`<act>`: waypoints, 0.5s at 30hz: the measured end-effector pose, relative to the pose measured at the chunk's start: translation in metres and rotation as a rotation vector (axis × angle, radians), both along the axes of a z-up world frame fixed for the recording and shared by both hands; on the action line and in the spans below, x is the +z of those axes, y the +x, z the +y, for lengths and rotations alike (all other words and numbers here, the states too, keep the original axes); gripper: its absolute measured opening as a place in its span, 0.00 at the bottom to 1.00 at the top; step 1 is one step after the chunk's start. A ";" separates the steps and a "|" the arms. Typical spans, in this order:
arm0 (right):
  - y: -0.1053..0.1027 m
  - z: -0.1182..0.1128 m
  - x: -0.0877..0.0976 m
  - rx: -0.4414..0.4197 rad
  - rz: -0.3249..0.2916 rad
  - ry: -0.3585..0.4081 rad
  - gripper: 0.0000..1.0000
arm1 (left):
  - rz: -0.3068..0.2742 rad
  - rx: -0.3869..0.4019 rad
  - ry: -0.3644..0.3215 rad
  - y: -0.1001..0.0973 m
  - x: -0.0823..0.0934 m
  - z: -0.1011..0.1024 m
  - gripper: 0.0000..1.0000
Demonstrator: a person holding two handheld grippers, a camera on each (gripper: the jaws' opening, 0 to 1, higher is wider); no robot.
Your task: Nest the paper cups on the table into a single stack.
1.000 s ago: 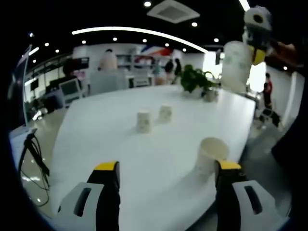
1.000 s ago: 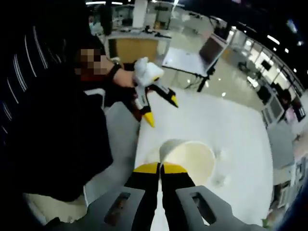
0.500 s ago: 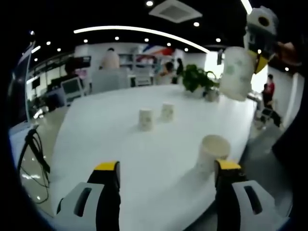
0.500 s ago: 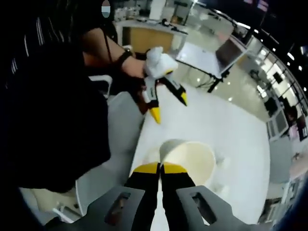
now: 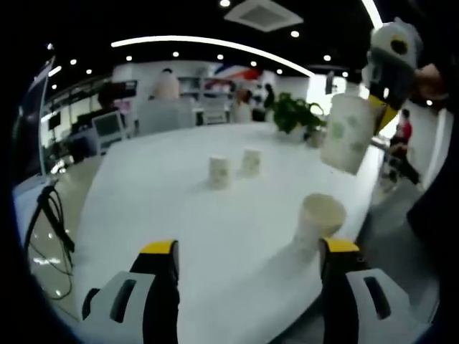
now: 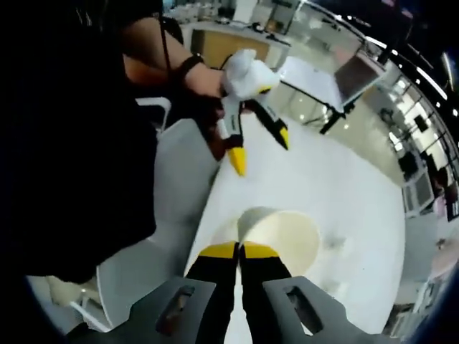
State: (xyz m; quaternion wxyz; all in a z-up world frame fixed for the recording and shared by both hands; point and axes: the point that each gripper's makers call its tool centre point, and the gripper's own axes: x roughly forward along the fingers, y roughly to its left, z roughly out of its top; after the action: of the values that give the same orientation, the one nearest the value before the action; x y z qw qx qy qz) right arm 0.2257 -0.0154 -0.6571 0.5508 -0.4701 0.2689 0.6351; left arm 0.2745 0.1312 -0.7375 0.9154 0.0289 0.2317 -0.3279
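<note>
White table [image 5: 165, 208], pale printed cups [image 5: 219, 172]

- Table [image 5: 165, 208]: smooth white top with a soft sheen.
- Cups [image 5: 320, 218]: matt off-white paper; the held cup [image 5: 348, 134] carries a faint print.
- Left gripper [image 5: 247, 251]: black and yellow plastic tips, grey plastic body.

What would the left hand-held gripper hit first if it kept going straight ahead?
Likely bare table first. The left hand-held gripper is open and aimed across the tabletop; two small cups stand farther along that line, and a nearer cup sits off by its right jaw. Depth is uncertain.
</note>
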 end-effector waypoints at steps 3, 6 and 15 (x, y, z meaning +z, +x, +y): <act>0.000 0.001 -0.011 -0.016 0.018 -0.008 0.00 | 0.002 0.004 -0.004 -0.001 0.001 0.001 0.79; 0.000 0.003 -0.019 -0.019 0.031 -0.011 0.00 | -0.003 0.007 0.001 -0.001 0.002 0.003 0.79; 0.004 0.001 -0.040 -0.035 0.044 -0.039 0.00 | -0.011 0.016 -0.005 0.000 0.006 0.006 0.79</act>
State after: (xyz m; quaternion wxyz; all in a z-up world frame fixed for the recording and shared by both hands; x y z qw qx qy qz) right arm 0.2301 -0.0148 -0.6972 0.5465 -0.4618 0.3015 0.6303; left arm 0.2747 0.1372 -0.7313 0.9193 0.0268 0.2261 -0.3210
